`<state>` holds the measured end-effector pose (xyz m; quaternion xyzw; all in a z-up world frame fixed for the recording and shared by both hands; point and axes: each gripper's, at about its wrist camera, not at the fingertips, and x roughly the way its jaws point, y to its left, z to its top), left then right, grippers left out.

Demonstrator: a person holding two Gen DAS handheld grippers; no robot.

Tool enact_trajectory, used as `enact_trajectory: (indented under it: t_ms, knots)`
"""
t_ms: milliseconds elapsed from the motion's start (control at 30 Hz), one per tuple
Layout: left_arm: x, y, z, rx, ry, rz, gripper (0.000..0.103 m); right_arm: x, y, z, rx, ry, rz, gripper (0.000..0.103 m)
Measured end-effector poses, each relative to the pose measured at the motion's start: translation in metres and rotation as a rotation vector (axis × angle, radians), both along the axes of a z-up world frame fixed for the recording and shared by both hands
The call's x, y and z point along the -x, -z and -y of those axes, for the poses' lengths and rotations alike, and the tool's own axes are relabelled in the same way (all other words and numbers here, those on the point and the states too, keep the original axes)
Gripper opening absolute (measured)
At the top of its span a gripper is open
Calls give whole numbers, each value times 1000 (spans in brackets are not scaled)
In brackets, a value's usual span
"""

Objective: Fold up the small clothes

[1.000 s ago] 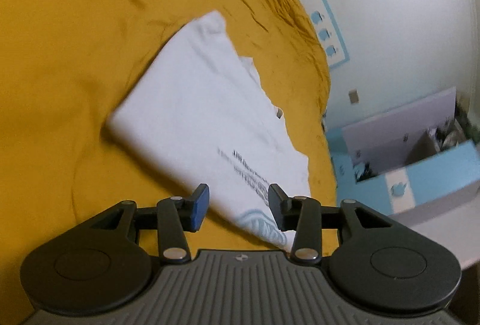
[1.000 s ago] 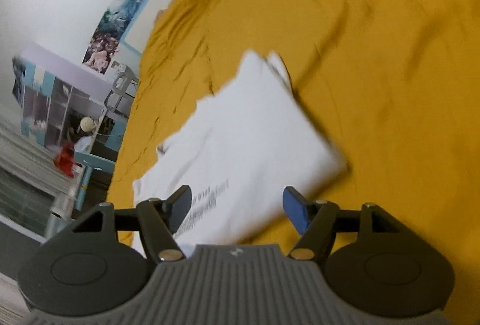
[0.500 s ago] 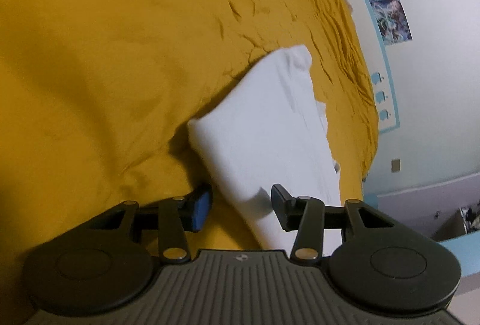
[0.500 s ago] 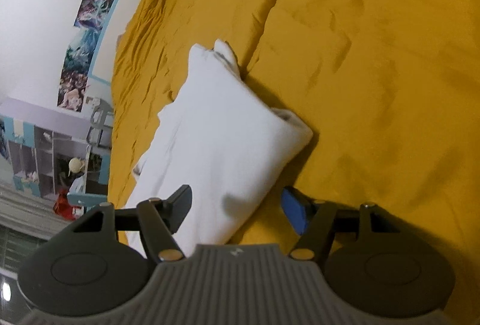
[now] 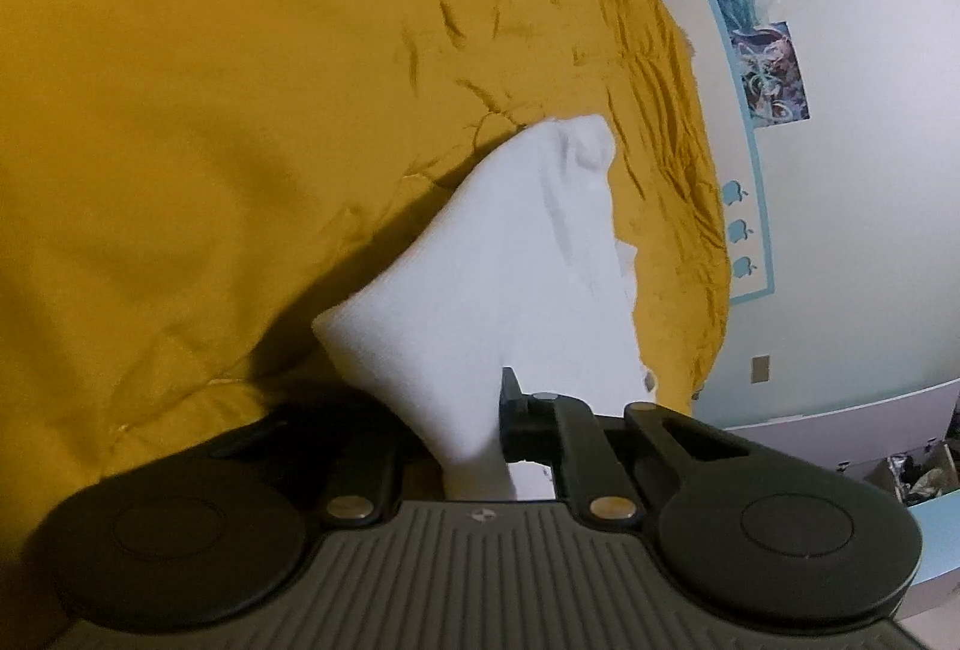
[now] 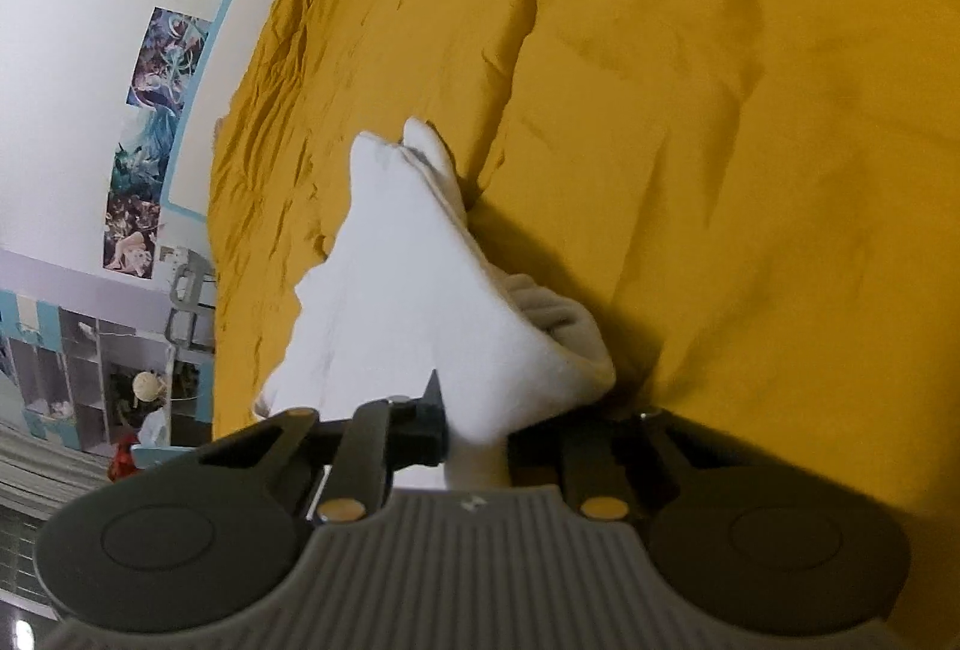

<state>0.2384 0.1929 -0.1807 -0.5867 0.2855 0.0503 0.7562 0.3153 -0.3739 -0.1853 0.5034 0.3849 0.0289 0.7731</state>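
Both grippers now clamp shirt (image 5: 480, 290).

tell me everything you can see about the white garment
The white garment is soft, plain cloth, folded into a thick layered bundle; stacked edges show in the right wrist view. It lies on the wrinkled mustard bedsheet, its near end lifted. The left gripper and right gripper each pinch a near corner between their fingers. No print is visible.

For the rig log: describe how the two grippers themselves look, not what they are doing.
Both match. The left gripper and right gripper each have a grey ribbed body with a small centre emblem, two round black side housings, and black linkage arms joined by brass-coloured pins. The fingers are black. No cables or sleeves show.
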Motion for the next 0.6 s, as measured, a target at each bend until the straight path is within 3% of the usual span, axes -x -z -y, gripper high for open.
enact_trajectory:
  t_ms: [333,500,600]
  knots:
    - [11,-76,15,-63,105,94,10,15,-84,14,32,-94,144,8]
    - [64,-100,37,-72,196,131,10,81,-114,48,31,-105,192,8]
    - [98,-93,53,-73,243,91,10,123,-108,72,22,-86,148,8]
